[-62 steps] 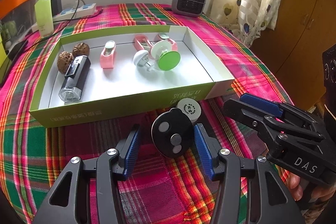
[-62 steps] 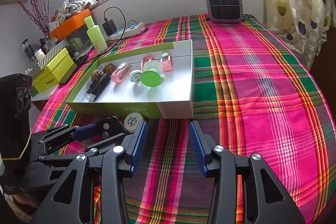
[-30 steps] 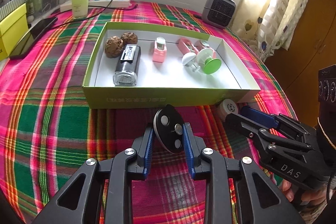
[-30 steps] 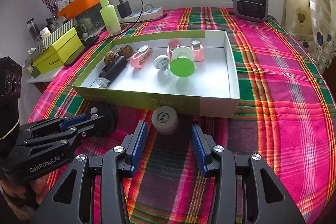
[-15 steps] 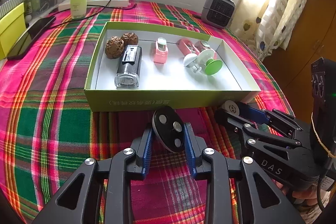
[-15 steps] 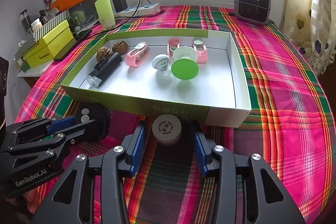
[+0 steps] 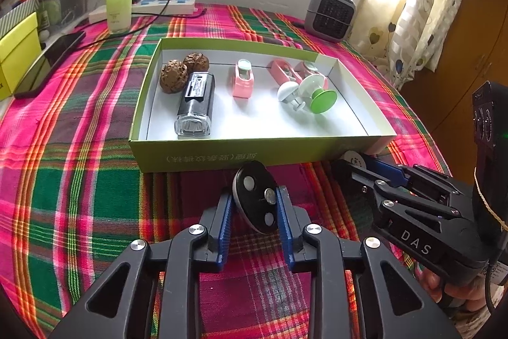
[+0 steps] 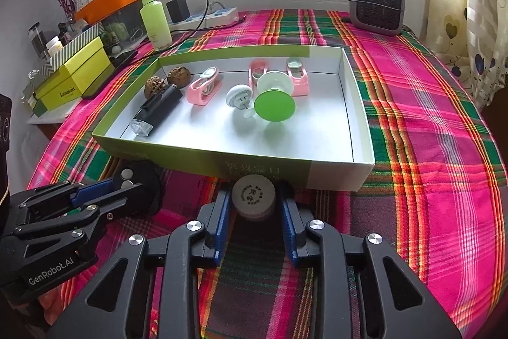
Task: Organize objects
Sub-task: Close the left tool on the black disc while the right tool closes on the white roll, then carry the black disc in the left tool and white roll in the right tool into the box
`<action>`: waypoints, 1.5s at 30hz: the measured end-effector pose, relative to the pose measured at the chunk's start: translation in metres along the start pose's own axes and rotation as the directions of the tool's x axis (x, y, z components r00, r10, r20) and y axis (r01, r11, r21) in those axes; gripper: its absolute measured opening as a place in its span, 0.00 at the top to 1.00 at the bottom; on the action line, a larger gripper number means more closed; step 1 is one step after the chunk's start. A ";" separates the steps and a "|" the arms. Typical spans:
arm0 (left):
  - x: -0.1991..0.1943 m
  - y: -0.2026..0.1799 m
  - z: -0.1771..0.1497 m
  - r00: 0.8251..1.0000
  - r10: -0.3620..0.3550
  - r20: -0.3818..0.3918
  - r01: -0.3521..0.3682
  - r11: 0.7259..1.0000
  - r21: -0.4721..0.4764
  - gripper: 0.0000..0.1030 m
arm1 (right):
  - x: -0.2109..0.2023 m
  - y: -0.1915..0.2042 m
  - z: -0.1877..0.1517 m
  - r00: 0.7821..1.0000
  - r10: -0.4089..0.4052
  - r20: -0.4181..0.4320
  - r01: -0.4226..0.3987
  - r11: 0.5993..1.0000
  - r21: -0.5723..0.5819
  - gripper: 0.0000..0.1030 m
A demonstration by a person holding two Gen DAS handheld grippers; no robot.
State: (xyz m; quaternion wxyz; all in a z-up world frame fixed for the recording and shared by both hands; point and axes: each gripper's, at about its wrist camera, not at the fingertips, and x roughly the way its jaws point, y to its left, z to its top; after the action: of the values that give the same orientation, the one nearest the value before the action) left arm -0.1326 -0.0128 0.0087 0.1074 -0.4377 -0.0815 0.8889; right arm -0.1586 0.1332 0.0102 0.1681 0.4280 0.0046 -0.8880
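Observation:
My left gripper (image 7: pixel 255 199) is shut on a black oval disc (image 7: pixel 257 201) with three metal studs, held tilted just in front of the green-walled box (image 7: pixel 254 155). The disc also shows in the right wrist view (image 8: pixel 137 180). My right gripper (image 8: pixel 253 205) has its blue pads on both sides of a round white cap (image 8: pixel 253 195) by the box's front wall (image 8: pixel 260 169). The box holds two walnuts (image 7: pixel 182 70), a black flashlight (image 7: pixel 196 104), pink clips (image 7: pixel 243 78) and a green-and-white suction holder (image 7: pixel 319 94).
A plaid cloth (image 7: pixel 79 180) covers the table. A grey heater (image 8: pixel 376 2), a green bottle (image 8: pixel 155 18), a power strip (image 8: pixel 206 16), yellow boxes (image 8: pixel 73 75) and a phone (image 7: pixel 50 59) stand behind and left of the box. A curtain (image 7: pixel 422 5) hangs at right.
The left gripper shut on the black disc and lifted it. The right gripper moved in on the white cap and its pads have narrowed around it.

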 end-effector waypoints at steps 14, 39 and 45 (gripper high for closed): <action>-0.012 -0.003 0.001 1.000 0.009 0.022 -0.009 1.000 0.018 0.76 | -0.013 0.003 -0.002 0.999 0.037 0.029 -0.037 0.999 -0.005 0.71; -0.021 -0.016 0.035 0.996 0.005 0.094 -0.010 0.999 0.052 0.76 | -0.035 -0.011 0.028 0.993 0.015 0.121 -0.014 1.000 -0.010 0.71; -0.010 -0.016 0.046 0.997 0.005 0.082 -0.009 0.999 0.051 0.76 | -0.027 -0.019 0.039 0.993 0.005 0.117 -0.004 1.000 -0.010 0.71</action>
State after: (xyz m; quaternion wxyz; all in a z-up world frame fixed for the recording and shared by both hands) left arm -0.1613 -0.0022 0.0475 0.1120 -0.3982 -0.0614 0.9083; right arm -0.1781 0.1537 0.0531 0.1721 0.3744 -0.0022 -0.9112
